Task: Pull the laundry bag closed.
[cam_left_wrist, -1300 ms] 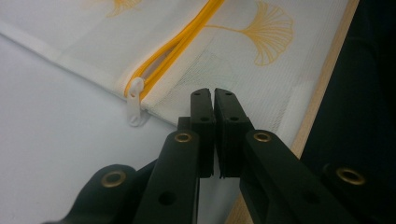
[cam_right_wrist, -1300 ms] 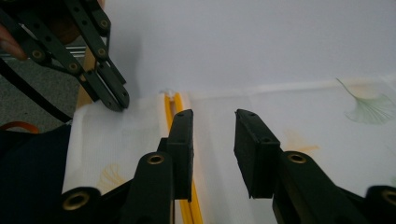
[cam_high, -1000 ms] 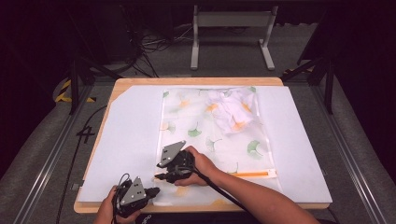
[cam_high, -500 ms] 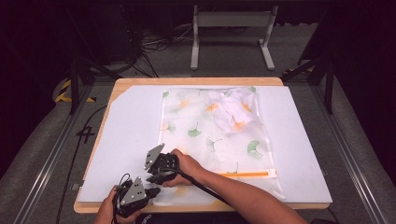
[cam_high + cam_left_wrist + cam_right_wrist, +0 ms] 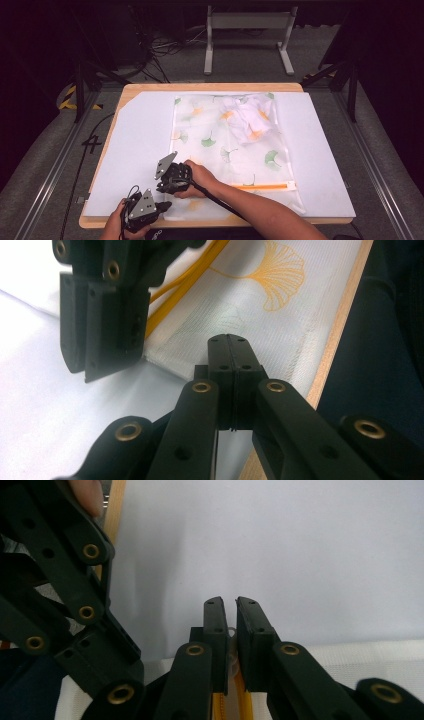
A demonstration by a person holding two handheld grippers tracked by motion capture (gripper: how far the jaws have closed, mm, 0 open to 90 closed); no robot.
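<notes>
Left tongs [image 5: 231, 347] pinching mesh bag [image 5: 225, 150] edge; right tongs [image 5: 229, 611] closing on zipper pull [image 5: 231, 650] (forearm angled across table).

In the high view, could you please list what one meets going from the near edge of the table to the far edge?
Left tongs → right tongs → orange zipper strip of the translucent mesh laundry bag with ginkgo-leaf print → crumpled white garment inside the bag → far rim of the light wooden table.

High view overhead, gripper views close, sharing mesh bag [image 5: 225, 145] corner
</notes>
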